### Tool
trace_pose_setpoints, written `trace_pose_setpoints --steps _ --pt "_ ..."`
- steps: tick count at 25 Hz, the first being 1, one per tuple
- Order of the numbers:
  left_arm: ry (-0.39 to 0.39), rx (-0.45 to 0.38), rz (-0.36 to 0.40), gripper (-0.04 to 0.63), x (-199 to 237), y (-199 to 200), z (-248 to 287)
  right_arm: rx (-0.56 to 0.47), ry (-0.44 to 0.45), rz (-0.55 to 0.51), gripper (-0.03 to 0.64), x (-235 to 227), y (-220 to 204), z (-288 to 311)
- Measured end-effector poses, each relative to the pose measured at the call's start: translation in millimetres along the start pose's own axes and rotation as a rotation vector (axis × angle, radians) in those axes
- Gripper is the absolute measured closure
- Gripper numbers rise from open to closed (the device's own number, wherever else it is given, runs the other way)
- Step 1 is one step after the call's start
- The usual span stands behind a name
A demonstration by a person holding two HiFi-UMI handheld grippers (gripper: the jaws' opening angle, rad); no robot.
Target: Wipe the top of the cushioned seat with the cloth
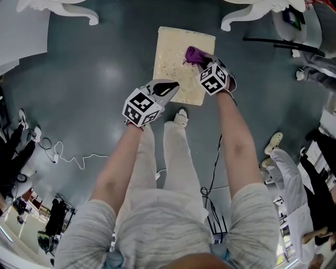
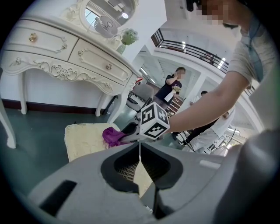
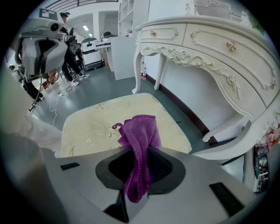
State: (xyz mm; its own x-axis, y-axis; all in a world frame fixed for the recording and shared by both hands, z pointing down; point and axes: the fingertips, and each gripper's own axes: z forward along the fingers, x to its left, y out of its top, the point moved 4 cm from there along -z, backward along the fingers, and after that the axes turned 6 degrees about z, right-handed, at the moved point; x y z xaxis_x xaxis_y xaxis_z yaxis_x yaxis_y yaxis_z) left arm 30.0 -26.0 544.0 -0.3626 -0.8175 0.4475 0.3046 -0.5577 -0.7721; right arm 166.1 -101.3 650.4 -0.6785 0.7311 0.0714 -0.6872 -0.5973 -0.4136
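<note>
The cream cushioned seat [image 1: 176, 65] stands on the grey floor in front of me; it also shows in the left gripper view [image 2: 83, 135] and the right gripper view [image 3: 92, 124]. A purple cloth [image 1: 193, 53] hangs bunched from my right gripper [image 1: 201, 62], which is shut on it over the seat's far right part. In the right gripper view the cloth [image 3: 141, 133] runs down between the jaws of the right gripper [image 3: 139, 155]. My left gripper [image 1: 168, 89] hovers at the seat's near left edge. Its jaws meet with nothing between them [image 2: 140, 148].
Ornate white dressing-table legs [image 1: 79, 13] and drawers [image 3: 210, 41] stand just beyond the seat. A white cable [image 1: 71, 157] trails on the floor at left. People [image 1: 296, 173] and gear crowd the right side. My own foot [image 1: 181, 116] is beside the seat's near edge.
</note>
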Motion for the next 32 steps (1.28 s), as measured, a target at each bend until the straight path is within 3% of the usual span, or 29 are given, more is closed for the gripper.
trace_pose_setpoints --steps 32 --pt "-0.026 0.046 0.017 0.58 -30 -27 -12 0.04 0.16 -0.036 0.545 138 -69 -35"
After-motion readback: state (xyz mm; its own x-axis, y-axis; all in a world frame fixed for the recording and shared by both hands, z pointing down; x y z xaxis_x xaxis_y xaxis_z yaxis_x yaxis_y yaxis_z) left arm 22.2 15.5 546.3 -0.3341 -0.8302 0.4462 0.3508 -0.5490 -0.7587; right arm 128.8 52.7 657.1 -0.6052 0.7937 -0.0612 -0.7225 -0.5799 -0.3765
